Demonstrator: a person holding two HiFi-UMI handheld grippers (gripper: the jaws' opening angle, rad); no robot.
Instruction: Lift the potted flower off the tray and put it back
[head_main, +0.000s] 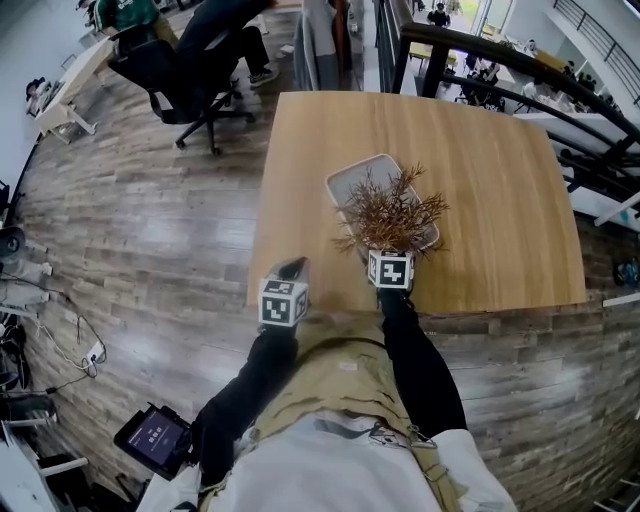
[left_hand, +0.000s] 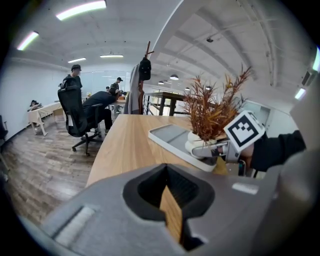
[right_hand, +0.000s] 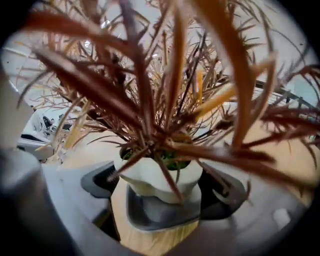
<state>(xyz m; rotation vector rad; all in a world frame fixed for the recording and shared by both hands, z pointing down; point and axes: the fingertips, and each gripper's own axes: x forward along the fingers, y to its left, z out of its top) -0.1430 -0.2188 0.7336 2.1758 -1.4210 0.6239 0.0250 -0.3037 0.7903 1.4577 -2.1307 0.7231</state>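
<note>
Now potted flower (right_hand: 159, 176) on tray (right_hand: 161, 214), inside parted right tool (right_hand: 162, 192).

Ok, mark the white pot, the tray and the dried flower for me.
white pot (right_hand: 156, 176), right gripper view, on its front wall.
tray (head_main: 357, 180), head view, on its bare far end.
dried flower (head_main: 390, 212), head view, on the middle of its brown stalks.

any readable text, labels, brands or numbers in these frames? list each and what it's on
No readable words or numbers in any view.
marker cubes: black-and-white square codes only, no letters or digits.
device screen on the floor: lit, too small to read.
white pot and tray: no print visible.
</note>
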